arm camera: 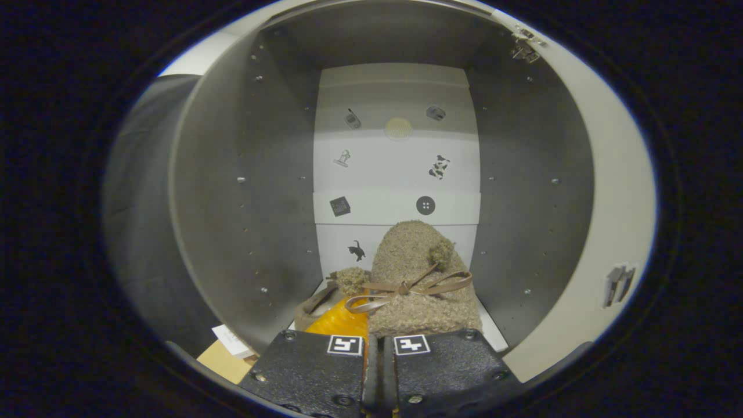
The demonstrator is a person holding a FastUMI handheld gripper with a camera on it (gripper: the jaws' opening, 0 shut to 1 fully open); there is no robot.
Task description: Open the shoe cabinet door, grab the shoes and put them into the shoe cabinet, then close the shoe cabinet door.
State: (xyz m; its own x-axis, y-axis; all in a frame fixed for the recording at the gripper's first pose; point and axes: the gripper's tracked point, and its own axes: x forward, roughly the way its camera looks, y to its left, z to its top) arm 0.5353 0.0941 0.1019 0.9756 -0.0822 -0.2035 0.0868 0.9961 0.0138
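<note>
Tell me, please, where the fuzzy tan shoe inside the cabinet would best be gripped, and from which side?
Probably the heel collar of the shoe, approached from the cabinet's open front. Its toe points toward the back panel, so the opening's rim sits just ahead of the nearly closed gripper, offering a thin edge to pinch.

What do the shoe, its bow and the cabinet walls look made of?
Shoe: fuzzy tan fabric, seemingly fleece or bouclé, with a nubby curled pile. Bow: thin brown strap, smooth with a slight sheen, maybe leather or imitation. Cabinet walls: matte grey board, with rows of small pegs. The gripper fingers stand nearly together behind the shoe.
</note>
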